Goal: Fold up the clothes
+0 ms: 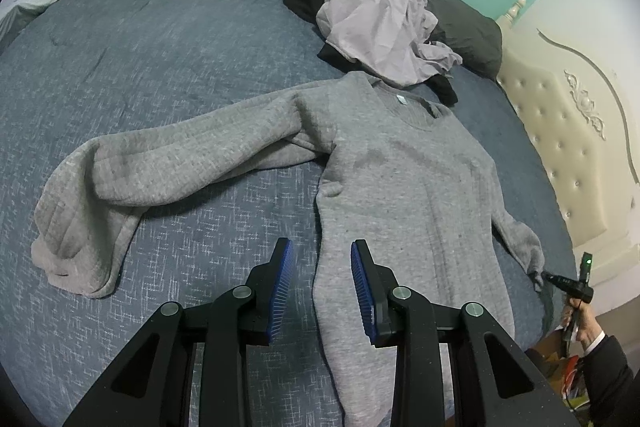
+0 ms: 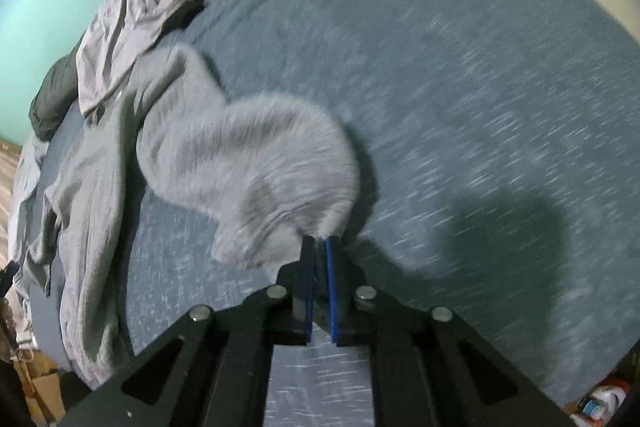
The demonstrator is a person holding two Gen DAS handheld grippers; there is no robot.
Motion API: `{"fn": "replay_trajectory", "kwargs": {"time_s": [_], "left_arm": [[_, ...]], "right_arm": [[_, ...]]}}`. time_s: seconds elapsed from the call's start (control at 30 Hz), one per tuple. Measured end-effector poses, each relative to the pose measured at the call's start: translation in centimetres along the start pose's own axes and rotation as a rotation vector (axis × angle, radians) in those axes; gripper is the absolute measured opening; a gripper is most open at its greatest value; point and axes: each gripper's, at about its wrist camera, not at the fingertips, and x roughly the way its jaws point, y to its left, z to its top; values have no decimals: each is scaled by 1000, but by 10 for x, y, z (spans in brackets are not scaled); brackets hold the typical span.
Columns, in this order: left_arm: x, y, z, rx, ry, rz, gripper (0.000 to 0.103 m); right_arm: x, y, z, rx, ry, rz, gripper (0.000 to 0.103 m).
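Left wrist view: grey sweater [image 1: 404, 187] flat, one sleeve outstretched.

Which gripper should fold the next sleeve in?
Right. The right gripper is already shut on a sleeve of the sweater; the left gripper hovers open over its hem, holding nothing.
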Motion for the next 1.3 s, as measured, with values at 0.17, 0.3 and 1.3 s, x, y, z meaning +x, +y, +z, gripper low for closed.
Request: {"fn": "replay_trajectory", "kwargs": {"time_s": [0.17,0.3,1.3], "left_arm": [[2,-2,0,-3,2,0,33],[2,-8,0,7,5,2,33],[8,-20,4,20,26,40,33]], "right_arm": [[-27,-24,22,26,-74,-59,4],[-47,-39,39,48,-120,-74,4],[-139,-89,149,132,-353,-230,2]]}}
